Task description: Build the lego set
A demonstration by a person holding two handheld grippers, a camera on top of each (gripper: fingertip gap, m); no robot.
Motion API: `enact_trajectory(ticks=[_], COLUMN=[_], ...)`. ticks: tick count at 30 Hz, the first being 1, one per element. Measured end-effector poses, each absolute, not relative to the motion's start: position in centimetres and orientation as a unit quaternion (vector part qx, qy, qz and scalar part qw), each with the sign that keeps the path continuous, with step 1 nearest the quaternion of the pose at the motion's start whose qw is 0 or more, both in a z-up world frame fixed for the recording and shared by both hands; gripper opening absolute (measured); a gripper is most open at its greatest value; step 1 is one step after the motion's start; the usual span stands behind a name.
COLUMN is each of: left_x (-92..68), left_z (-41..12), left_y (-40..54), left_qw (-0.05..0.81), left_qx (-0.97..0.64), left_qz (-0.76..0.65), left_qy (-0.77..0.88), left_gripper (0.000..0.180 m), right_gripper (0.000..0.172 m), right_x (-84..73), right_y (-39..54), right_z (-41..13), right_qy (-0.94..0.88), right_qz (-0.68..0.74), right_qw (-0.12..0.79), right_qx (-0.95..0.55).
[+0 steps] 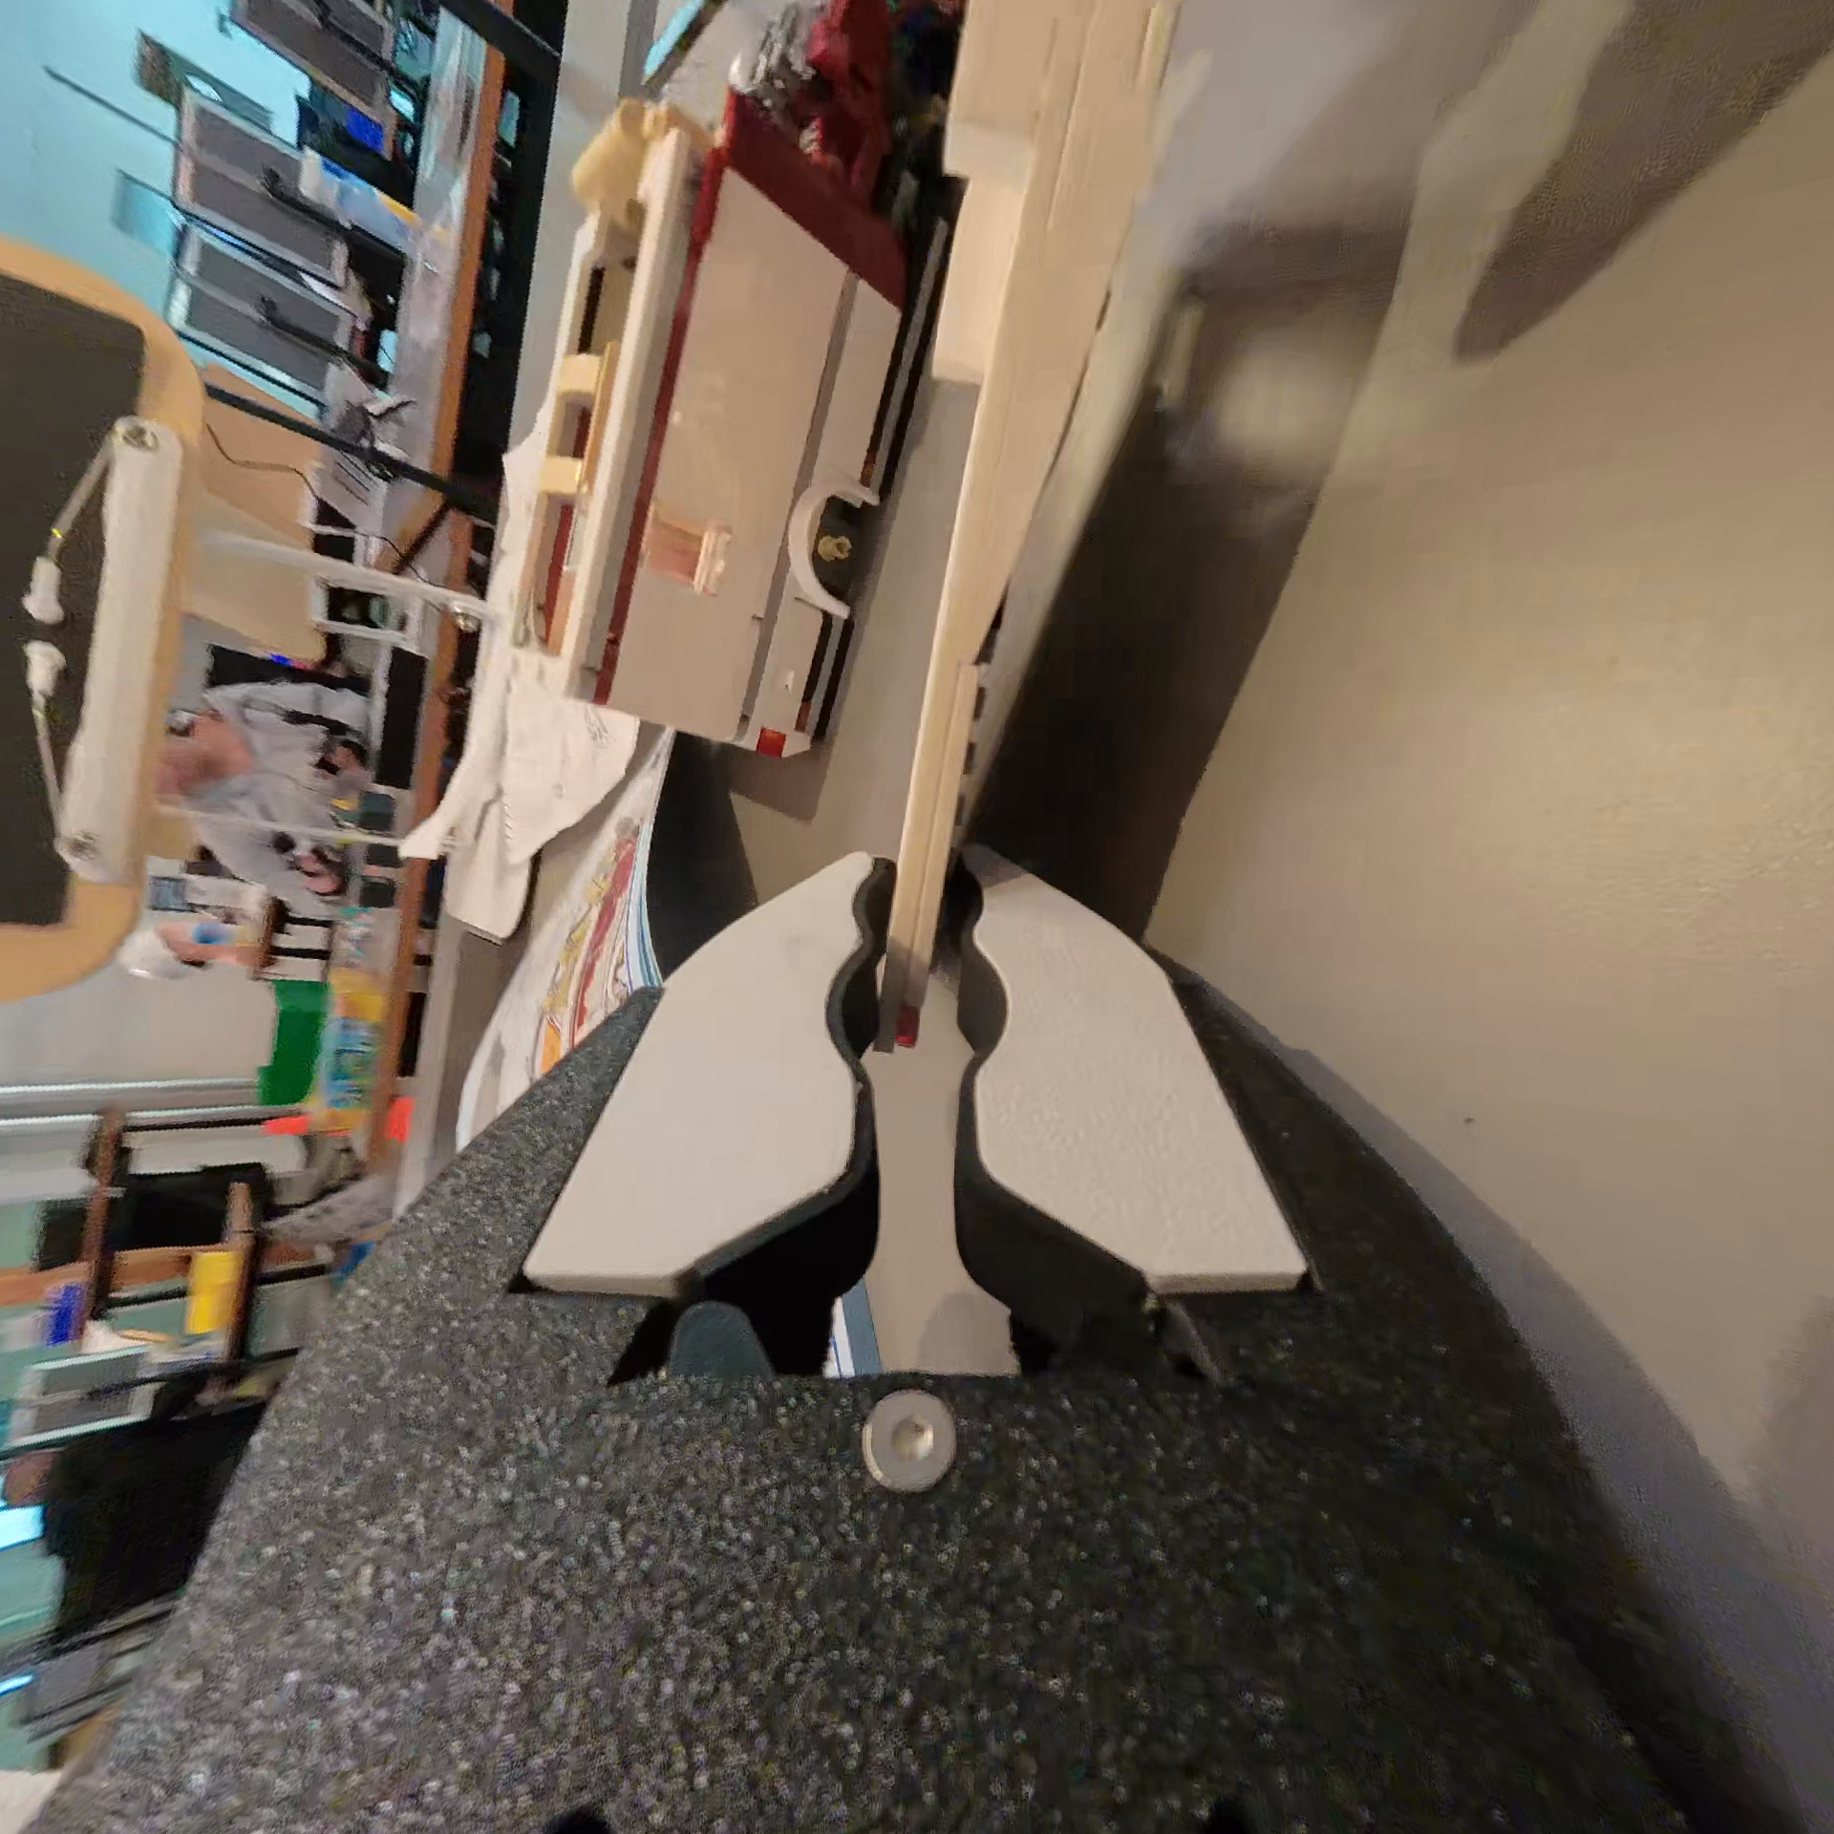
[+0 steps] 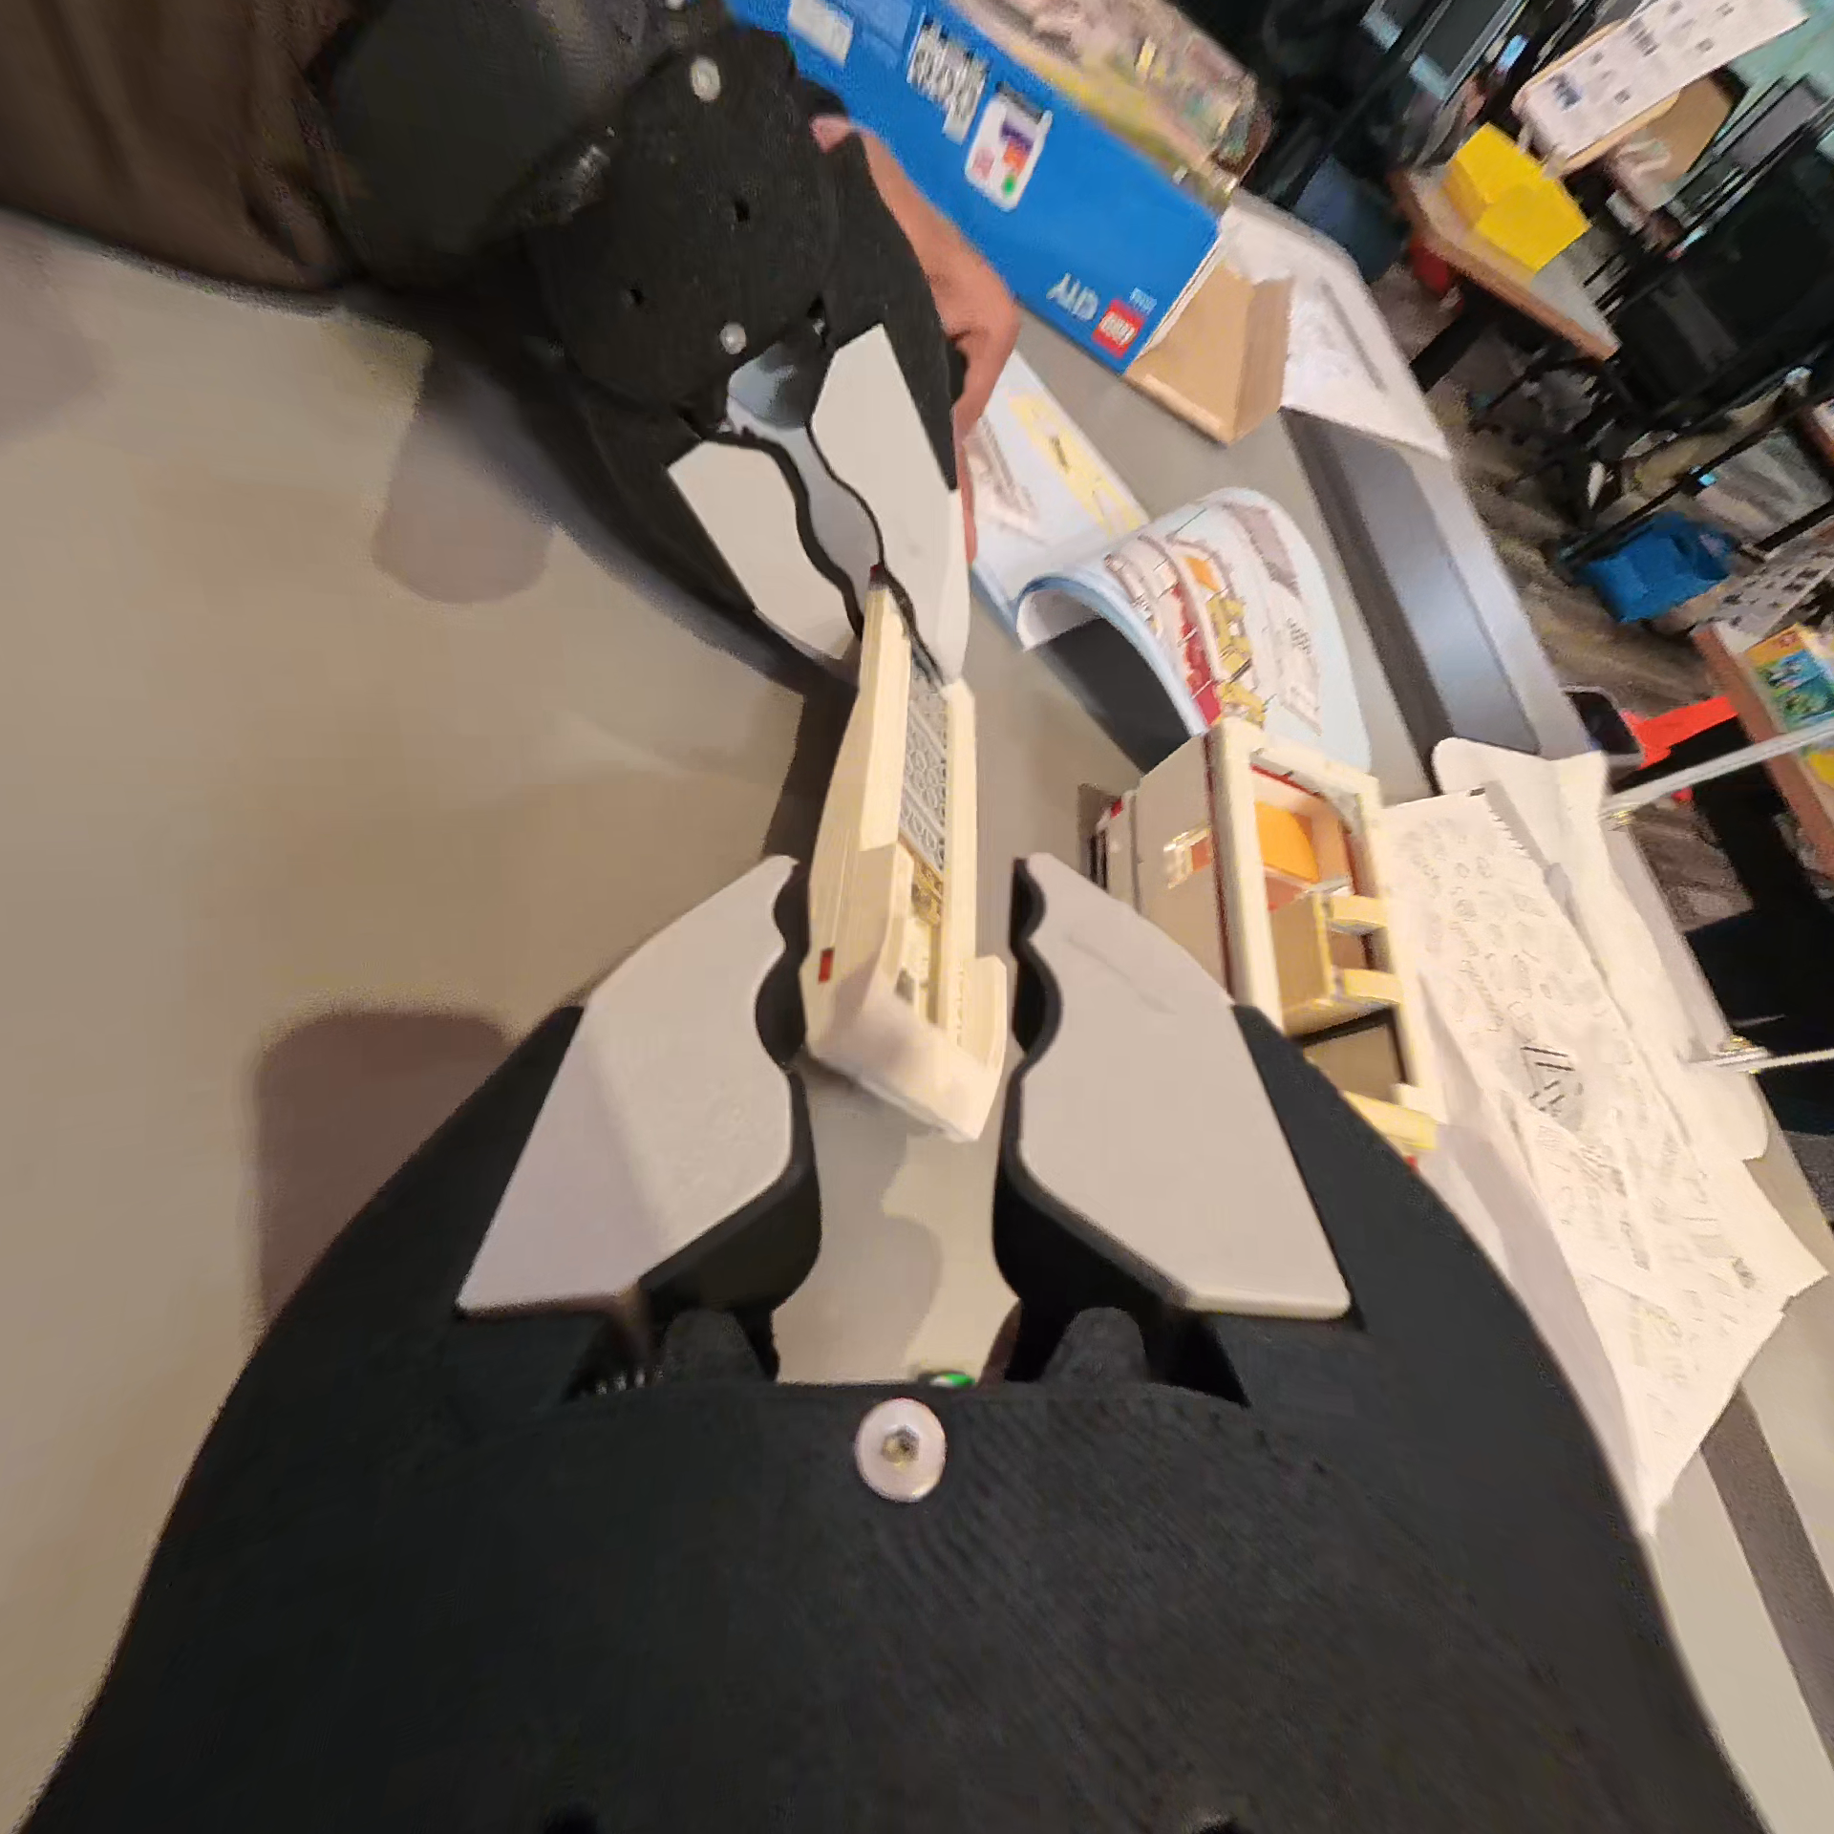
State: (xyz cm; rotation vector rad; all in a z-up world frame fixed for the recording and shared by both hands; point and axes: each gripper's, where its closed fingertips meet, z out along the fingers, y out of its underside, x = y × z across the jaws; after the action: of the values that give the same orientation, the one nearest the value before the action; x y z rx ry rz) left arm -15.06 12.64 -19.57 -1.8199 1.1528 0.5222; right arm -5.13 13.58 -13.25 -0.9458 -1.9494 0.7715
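- While both views are motion-blurred, the left gripper [image 1: 918, 953] is plainly closed down on the thin end of a long cream brick-built roof panel [image 1: 1002, 476] — both pads press its edge, with a small red piece at the pinched tip.
- Right wrist view confirms it: the left gripper [image 2: 873, 586] sits at the far end of that same panel [image 2: 893, 863], its grey fingers [image 2: 898, 466] clamped on it, a person's hand [image 2: 978, 308] behind.
- Right gripper [image 2: 908, 953] stands open around the near end of the panel; the left pad looks close to or touching the panel's side, while the right pad shows a dark gap (not a grip).
- Panel is off the grey table [image 2: 298, 645], tilted on edge, running lengthwise from one claw to the other; pale patterned underside faces right.
- Just right of the right gripper: a brick-built camper body [image 2: 1280, 893] — grey walls, dark-red trim, open top with an orange and tan interior, standing on the table.
- Printed paper sheet [image 2: 1588, 1092] lies beside the camper, partly under it.
- Open instruction booklet [image 2: 1221, 605] farther back, and a blue set box [image 2: 1032, 169] behind the left gripper.
- Left wrist view shows the camper [image 1: 734, 476] from its side, wheel arch visible.
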Motion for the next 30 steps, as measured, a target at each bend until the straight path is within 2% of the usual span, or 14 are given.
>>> enact_trajectory(ticks=[5, 8, 11, 15, 25, 30], left_x=[-14.8, -14.1, -14.2, -13.8, -12.0, -11.6], left_z=[-18.1, -16.1, -15.3, -15.6, -15.4, -15.0], left_y=[11.5, 10.7, 10.3, 10.4, 10.3, 9.8], left_qw=[0.447, 0.441, 0.419, 0.398, 0.394, 0.398], left_qx=[-0.816, -0.833, -0.833, -0.832, -0.795, -0.782], left_qz=[0.007, -0.181, -0.277, -0.336, -0.453, -0.472], left_qy=[0.366, 0.281, 0.231, 0.192, 0.088, 0.082], left_gripper=[0.008, 0.008, 0.008, 0.009, 0.009, 0.009], right_gripper=[0.051, 0.051, 0.052, 0.054, 0.084, 0.087], right_x=[-4.8, -4.9, -5.2, -5.9, -7.3, -7.8], right_y=[15.3, 16.1, 16.2, 16.3, 14.7, 15.0], right_z=[-9.9, -9.7, -10.5, -12.0, -16.1, -16.7], right_qy=[-0.732, -0.723, -0.725, -0.741, -0.797, -0.797], right_qz=[0.329, 0.32, 0.313, 0.26, 0.084, 0.044], right_qw=[0.454, 0.467, 0.465, 0.484, 0.533, 0.545], right_qx=[-0.387, -0.395, -0.4, -0.387, -0.272, -0.257])
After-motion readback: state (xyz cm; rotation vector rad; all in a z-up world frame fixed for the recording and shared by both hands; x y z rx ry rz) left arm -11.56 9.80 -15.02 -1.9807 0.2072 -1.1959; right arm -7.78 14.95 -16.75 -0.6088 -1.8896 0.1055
